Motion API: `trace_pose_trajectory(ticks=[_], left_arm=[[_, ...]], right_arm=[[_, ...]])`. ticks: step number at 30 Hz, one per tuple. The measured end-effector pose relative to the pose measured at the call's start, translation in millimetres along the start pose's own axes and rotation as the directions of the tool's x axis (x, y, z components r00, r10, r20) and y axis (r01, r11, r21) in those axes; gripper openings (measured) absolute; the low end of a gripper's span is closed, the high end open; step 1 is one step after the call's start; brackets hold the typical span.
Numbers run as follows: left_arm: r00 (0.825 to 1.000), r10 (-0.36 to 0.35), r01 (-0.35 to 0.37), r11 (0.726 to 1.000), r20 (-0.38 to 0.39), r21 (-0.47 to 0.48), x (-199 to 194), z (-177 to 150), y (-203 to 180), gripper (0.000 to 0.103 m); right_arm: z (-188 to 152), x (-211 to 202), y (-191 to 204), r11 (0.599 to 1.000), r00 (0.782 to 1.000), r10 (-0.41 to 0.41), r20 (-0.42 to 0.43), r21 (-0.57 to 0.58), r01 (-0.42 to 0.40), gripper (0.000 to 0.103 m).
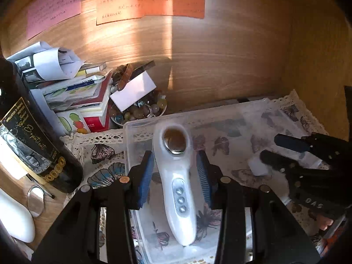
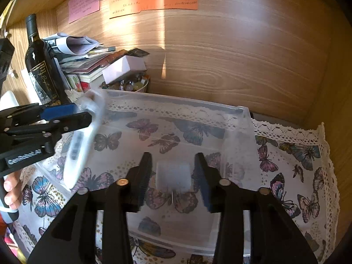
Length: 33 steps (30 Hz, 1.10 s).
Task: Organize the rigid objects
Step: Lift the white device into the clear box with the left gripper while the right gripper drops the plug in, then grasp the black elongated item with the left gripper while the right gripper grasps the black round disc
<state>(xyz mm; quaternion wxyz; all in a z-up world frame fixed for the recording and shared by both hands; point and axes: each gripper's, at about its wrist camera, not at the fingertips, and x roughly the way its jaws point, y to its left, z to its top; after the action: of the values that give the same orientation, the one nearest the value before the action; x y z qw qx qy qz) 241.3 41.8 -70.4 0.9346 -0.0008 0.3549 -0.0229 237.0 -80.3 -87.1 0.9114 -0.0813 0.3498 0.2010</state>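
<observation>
Between the blue pads of the left gripper (image 1: 175, 173) sits a white handheld massager (image 1: 176, 176), handle toward the camera and its round metal head pointing away. The jaws stand narrow and appear to press on its waist, so it reads as held, inside the clear plastic bin (image 1: 220, 114) that lies directly beneath. The right gripper (image 2: 173, 176) hovers over the same bin (image 2: 242, 112), farther along it; a small white block (image 2: 173, 173), blurred, lies between its jaws with a gap on each side, so the pads do not seem to bear on it.

The step in hand looks like setting both pieces down in the bin. Done well, the left tool would lower until the massager's handle rests flat on the bin floor, then open evenly so it does not roll. The right tool should back straight out without brushing the block.

Beside the left tool stands a wine bottle (image 1: 33, 132); ahead of it lie a bowl of beads (image 1: 140, 112) and stacked books (image 1: 88, 96), all on a butterfly cloth (image 2: 297, 165).
</observation>
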Motion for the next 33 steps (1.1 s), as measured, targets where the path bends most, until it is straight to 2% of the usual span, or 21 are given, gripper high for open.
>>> trace_pose_trajectory(ticks=[1,5,10,11,13,14,17,22,33], left_arm=[[1.0,-0.004,0.004,1.0,0.005,0.001,-4.5,0.5,-1.5,0.042],[1.0,-0.003,0.003,1.0,0.025,0.006,-20.8,-1.0,-5.4,0.053],[0.998,-0.001,0.002,1.0,0.067,-0.009,-51.8,-4.4,-7.3,0.082],[0.997,0.0,0.001,1.0,0.073,-0.01,-56.7,-5.0,-6.8,0.084],[0.996,0.007,-0.006,1.0,0.088,-0.013,-68.7,-8.0,-7.8,0.096],[0.995,0.012,-0.01,1.0,0.097,-0.017,-75.4,-10.5,-8.6,0.098],[0.994,0.006,-0.005,1.0,0.11,-0.011,-91.0,-20.8,-12.4,0.1],[0.996,-0.019,0.018,1.0,0.083,0.005,-100.9,-47.8,-21.9,0.102],[0.996,-0.066,0.064,0.997,-0.056,-0.044,-91.2,-115.5,-35.4,0.102]], right_arm=[[0.4,-0.7,-0.2,1.0,1.0,-0.001,0.004,0.002,0.001,0.053],[1.0,-12.0,0.8,1.0,0.999,-0.009,0.035,-0.001,0.009,0.057],[3.3,-43.7,2.4,1.0,0.993,-0.027,0.111,-0.003,0.027,0.066],[3.0,-50.6,2.6,1.0,0.992,-0.028,0.125,-0.004,0.029,0.066],[1.7,-66.4,3.4,1.0,0.988,-0.026,0.155,-0.006,0.028,0.069],[0.2,-73.0,3.9,1.0,0.985,-0.027,0.168,-0.006,0.028,0.07],[-6.3,-93.5,4.8,0.999,0.979,-0.027,0.202,-0.013,0.03,0.071],[-25.8,-113.3,6.3,0.999,0.975,-0.031,0.219,-0.018,0.036,0.071],[-90.8,-112.9,2.5,0.997,0.992,-0.005,0.13,0.08,-0.006,0.071]])
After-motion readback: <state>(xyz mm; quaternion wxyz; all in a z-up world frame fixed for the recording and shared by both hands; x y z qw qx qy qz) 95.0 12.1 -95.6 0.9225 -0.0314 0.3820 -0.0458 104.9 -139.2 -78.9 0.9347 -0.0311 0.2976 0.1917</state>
